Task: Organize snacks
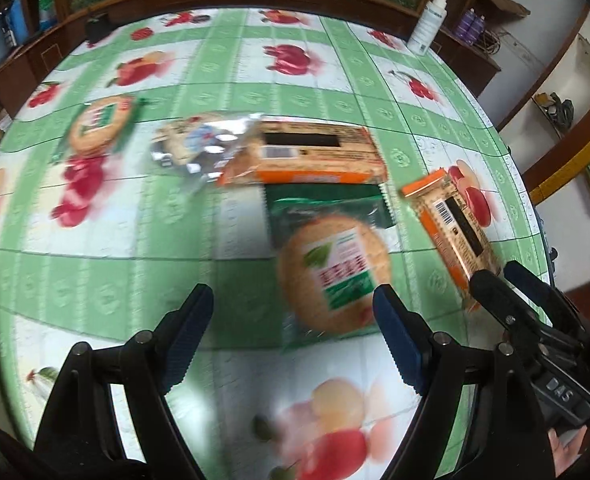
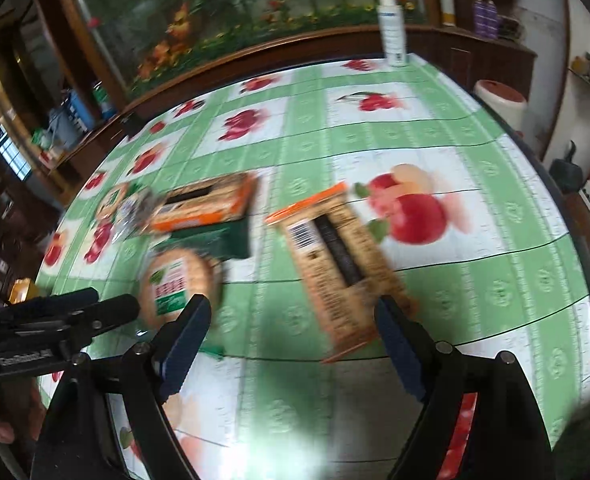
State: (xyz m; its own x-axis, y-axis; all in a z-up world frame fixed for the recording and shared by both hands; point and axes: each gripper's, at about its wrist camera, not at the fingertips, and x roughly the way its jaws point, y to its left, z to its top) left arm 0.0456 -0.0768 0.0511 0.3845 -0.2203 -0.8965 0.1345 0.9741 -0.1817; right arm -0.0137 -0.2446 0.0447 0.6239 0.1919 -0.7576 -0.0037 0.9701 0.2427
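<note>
Table covered w/ green-and-white fruit-print cloth (image 1: 107,240); both views motion-blurred.

Left gripper (image 1: 293,312): jaws seen apart, nothing pressed between the pads. Green round-cracker pack (image 1: 331,268) lies flat on the cloth partly between the fingertips, nearer the right-hand pad — contact w/ that pad cannot be told through the blur.

Right gripper (image 2: 293,320): jaws apart. Near end of an orange cracker box (image 2: 335,268) lies in the gap, barcode side up, box flat on the cloth and skewed, long axis running approx. 11 to 5 o'clock in the right wrist view. Right-hand pad is just beside the box's near corner; no clamping seen. Same box is seen in the left wrist view at approx. 3 o'clock (image 1: 451,224).

Other snacks noted:
- second orange box (image 1: 315,152) at 12 o'clock from the green pack, its near edge touching or overlapping the pack's dark green top flap.
- clear/silvery wrapped pack (image 1: 199,144) just beside that box at its 9 o'clock end.
- another round-cracker pack (image 1: 103,120) further toward 10 o'clock, apart from the rest.

White spray bottle (image 2: 391,24) stands upright at the far table edge — approx. 1 o'clock in both views.
</note>
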